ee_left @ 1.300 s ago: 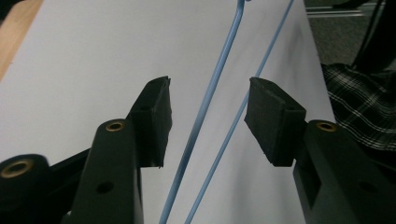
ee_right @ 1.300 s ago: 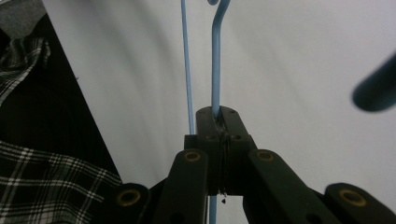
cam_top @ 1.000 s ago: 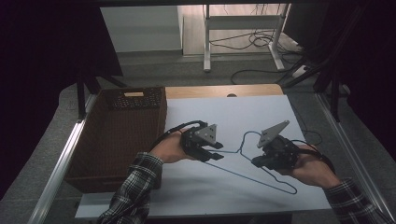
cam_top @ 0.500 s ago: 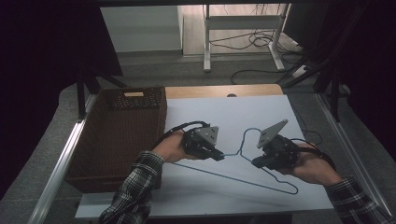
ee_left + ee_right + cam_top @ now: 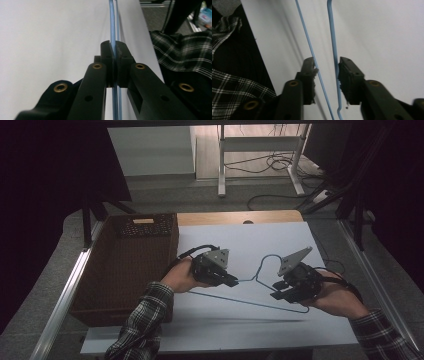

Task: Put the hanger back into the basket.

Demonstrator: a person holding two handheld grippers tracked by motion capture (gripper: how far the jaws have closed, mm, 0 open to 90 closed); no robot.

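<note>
Your left hand-held gripper (image 5: 113,56) is pressed together on the thin blue wire clothes hanger (image 5: 260,285), the wire running straight out between its pads. That pinch on one shoulder of the hanger looks meant to steady the frame while the other hand works.

Your right hand-held gripper (image 5: 327,67) stands spread, one jaw on either side of two runs of the same wire; the nearer run brushes the inner face of one pad, the other lies just inside the opposite pad. It seems placed to close on the hanger's far corner, though no squeeze is on yet.

From above, the left hand-held gripper (image 5: 216,269) and the right hand-held gripper (image 5: 292,285) sit at opposite ends of the hanger, its hook curling up between them, over the white worktop (image 5: 240,330). Beyond your left hand stands a dark brown woven basket (image 5: 130,265), just beside the white sheet.

The high view gives the hanger's whole outline and the basket but cannot settle the jaws; each gripper view shows how its own jaws stand, and nothing of the hook.
</note>
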